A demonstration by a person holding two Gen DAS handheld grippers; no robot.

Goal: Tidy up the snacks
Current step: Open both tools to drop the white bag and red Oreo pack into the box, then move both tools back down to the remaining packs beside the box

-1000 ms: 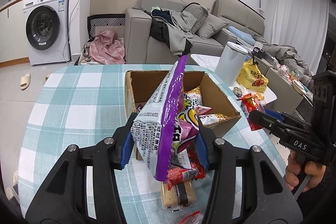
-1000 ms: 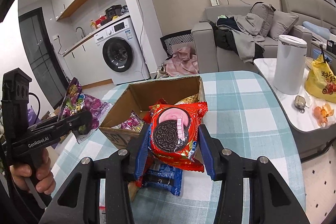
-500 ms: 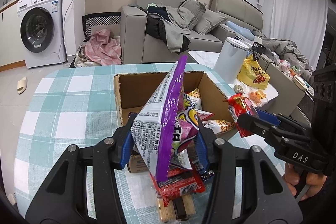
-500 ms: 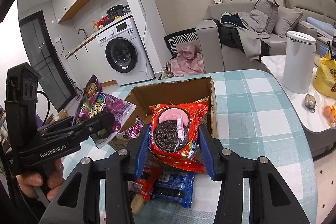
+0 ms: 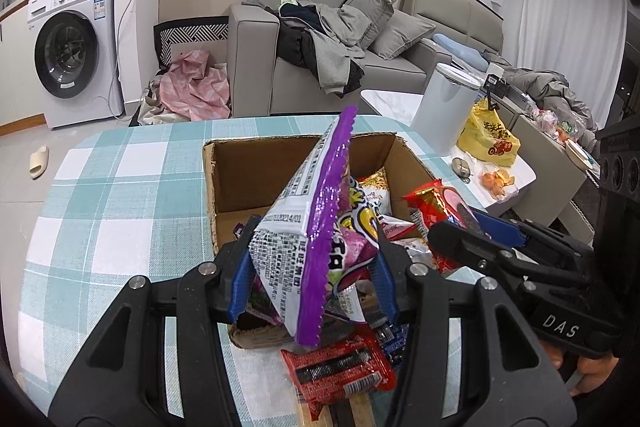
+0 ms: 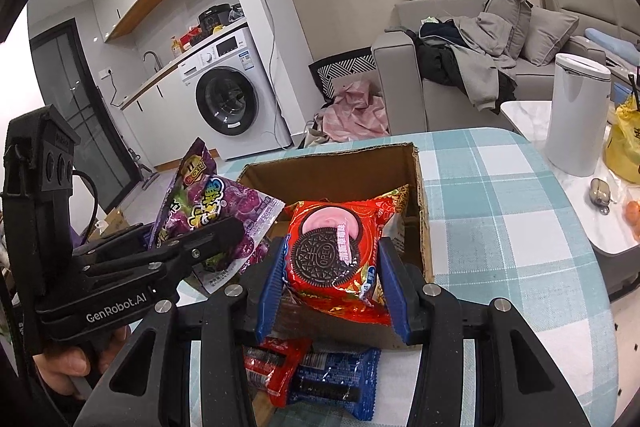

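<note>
My left gripper (image 5: 312, 275) is shut on a purple candy bag (image 5: 316, 239) and holds it over the near edge of the open cardboard box (image 5: 228, 187). My right gripper (image 6: 332, 283) is shut on a red Oreo packet (image 6: 336, 251) over the box's (image 6: 420, 195) near right side. The box holds several snack packets. Each gripper shows in the other view: the right one (image 5: 448, 231) with the red packet (image 5: 428, 203), the left one (image 6: 216, 231) with the purple bag (image 6: 212, 203).
A red packet (image 5: 340, 367), a blue packet (image 6: 336, 379) and a wafer bar (image 5: 336, 411) lie on the checked tablecloth (image 5: 120, 211) in front of the box. A white bin (image 6: 576, 115) and a yellow bag (image 5: 488, 143) stand on a side table at right.
Both grippers have moved forward with their packets, from in front of the box to over its near edge. The two grippers have come closer together.
</note>
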